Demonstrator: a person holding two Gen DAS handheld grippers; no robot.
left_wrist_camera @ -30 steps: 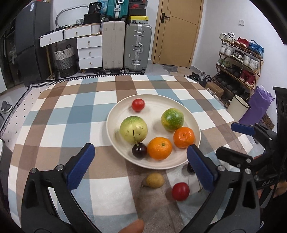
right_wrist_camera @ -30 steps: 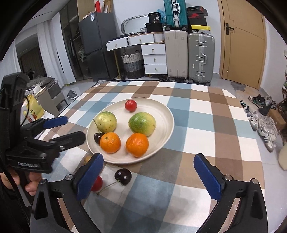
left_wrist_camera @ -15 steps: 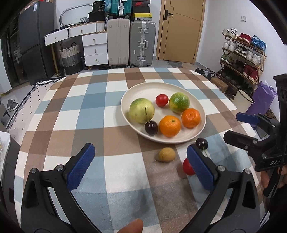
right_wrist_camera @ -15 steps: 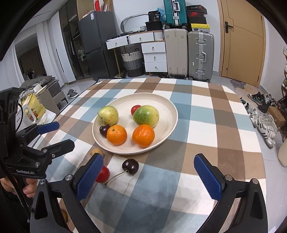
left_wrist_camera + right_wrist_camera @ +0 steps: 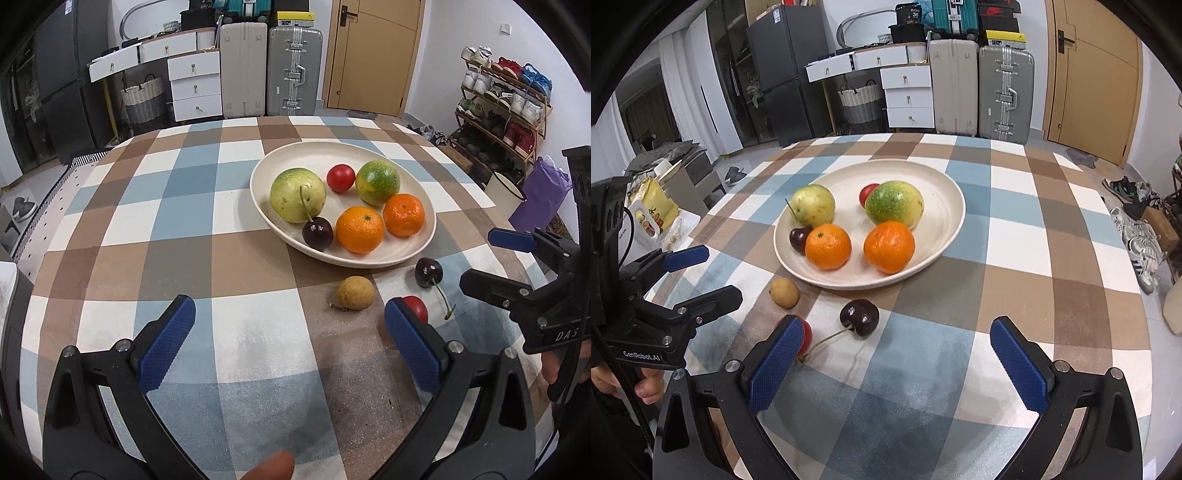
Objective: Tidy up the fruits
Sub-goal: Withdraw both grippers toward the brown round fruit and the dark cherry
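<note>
A cream plate (image 5: 317, 155) (image 5: 942, 192) on the checked tablecloth holds two green fruits, two oranges (image 5: 360, 229), a red tomato (image 5: 340, 178) and a dark cherry (image 5: 317, 232). Loose on the cloth in front of it lie a tan longan (image 5: 355, 293) (image 5: 784, 292), a dark cherry (image 5: 428, 272) (image 5: 859, 317) and a red fruit (image 5: 419, 306) (image 5: 807, 334) partly hidden by a finger. My left gripper (image 5: 288, 339) is open and empty, left of the loose fruits. My right gripper (image 5: 895, 362) is open and empty, just short of the cherry.
The round table's edge curves close on the left and right. Suitcases (image 5: 295, 70), white drawers (image 5: 194, 85) and a shoe rack (image 5: 506, 96) stand beyond the table. A bag of snacks (image 5: 652, 214) sits off the table's left side.
Both grippers have pulled back and shifted left, so the plate and loose fruits now sit further right in the left view. Both stayed open.
</note>
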